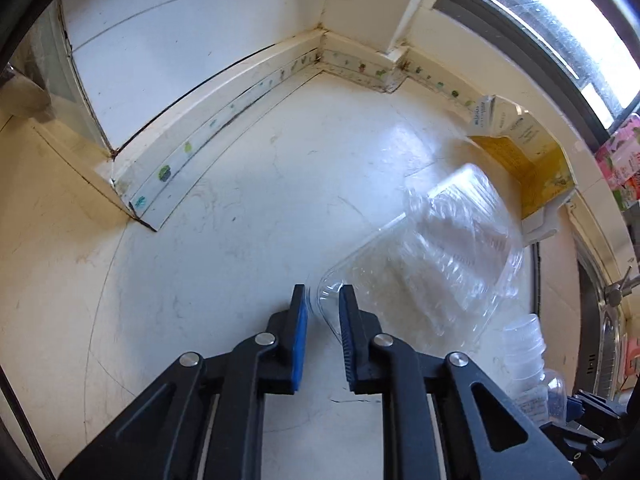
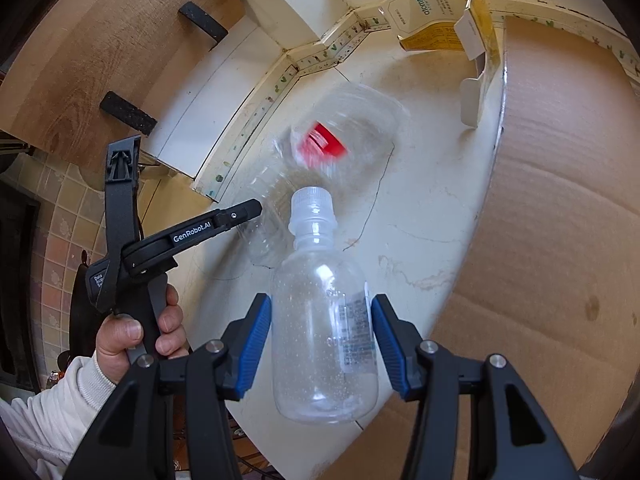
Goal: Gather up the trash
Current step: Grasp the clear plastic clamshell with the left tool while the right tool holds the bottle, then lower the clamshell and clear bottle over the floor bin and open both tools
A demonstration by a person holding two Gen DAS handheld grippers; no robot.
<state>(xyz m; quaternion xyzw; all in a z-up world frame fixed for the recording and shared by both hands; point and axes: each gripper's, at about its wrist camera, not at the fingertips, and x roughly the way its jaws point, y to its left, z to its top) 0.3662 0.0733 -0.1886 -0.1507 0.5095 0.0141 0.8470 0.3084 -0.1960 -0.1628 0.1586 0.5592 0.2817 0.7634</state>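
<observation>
A clear plastic clamshell container (image 1: 432, 260) lies blurred on the white counter (image 1: 240, 240), and its near corner sits between the blue pads of my left gripper (image 1: 323, 292), which is shut on it. The right wrist view shows this container (image 2: 360, 112) with a red label (image 2: 320, 144) showing through, and a left finger (image 2: 248, 210) at its edge. My right gripper (image 2: 320, 300) is shut on a clear bottle (image 2: 320, 340) with a white cap, held above the counter's edge. The bottle (image 1: 532, 360) also shows at the lower right of the left wrist view.
A yellow and white carton (image 1: 520, 152) lies open against the back wall, under the window (image 1: 560, 20). A large cardboard box (image 2: 560, 200) stands to the right of the counter. A hand (image 2: 132, 332) in a white sleeve grips the left tool's handle. A wooden cabinet door (image 2: 100, 60) is at the left.
</observation>
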